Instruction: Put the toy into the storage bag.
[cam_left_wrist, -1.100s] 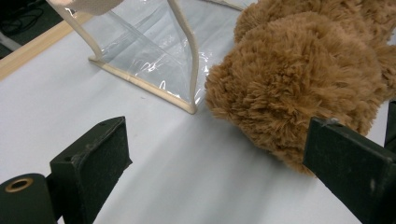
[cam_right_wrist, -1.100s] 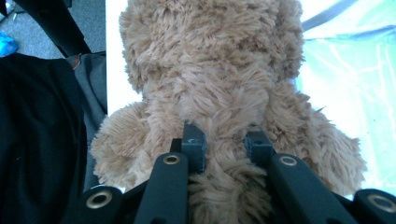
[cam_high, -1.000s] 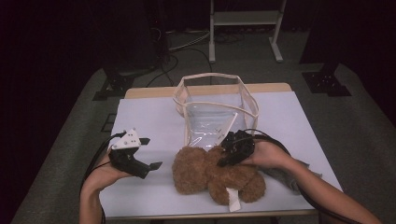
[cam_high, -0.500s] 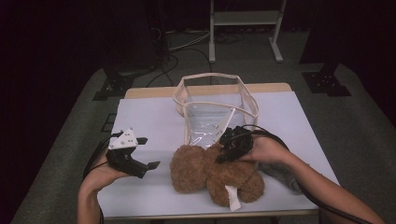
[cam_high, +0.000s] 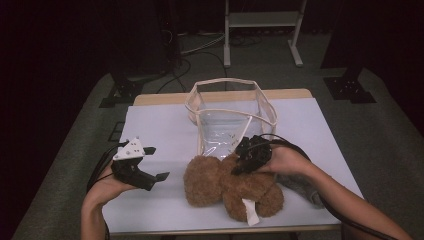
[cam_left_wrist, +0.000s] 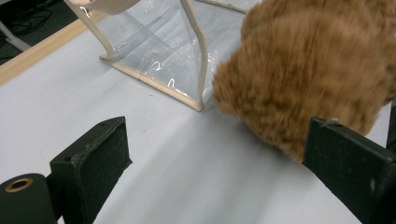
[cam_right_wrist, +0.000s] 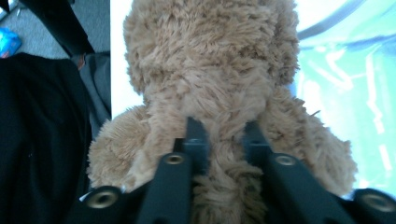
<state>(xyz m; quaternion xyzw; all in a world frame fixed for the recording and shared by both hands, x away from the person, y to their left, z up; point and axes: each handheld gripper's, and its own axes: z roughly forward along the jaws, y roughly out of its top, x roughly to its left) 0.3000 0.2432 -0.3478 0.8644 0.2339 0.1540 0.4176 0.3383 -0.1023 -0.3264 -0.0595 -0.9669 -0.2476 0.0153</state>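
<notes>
A brown teddy bear (cam_high: 227, 187) lies on the white table (cam_high: 160, 125) near its front edge, a white tag (cam_high: 250, 212) on it. My right gripper (cam_high: 244, 162) is shut on the bear; in the right gripper view the jaws pinch its fur (cam_right_wrist: 224, 135) below the head (cam_right_wrist: 210, 60). My left gripper (cam_high: 156, 162) is open and hovers left of the bear, apart from it. In the left gripper view the gripper (cam_left_wrist: 217, 154) stands wide open, with the bear (cam_left_wrist: 308, 70) just beyond the right jaw. A clear bag with cream trim (cam_high: 230, 107) stands open behind the bear.
The clear bag (cam_left_wrist: 159, 46) sits close to the bear's far side. A grey cloth (cam_high: 300, 186) lies under the right forearm. Beyond the table's wooden far edge (cam_high: 165, 98) are cables and a metal stand (cam_high: 260, 20) on the floor.
The left gripper has drifted slightly left. The right gripper stays shut on the bear and has barely moved.
</notes>
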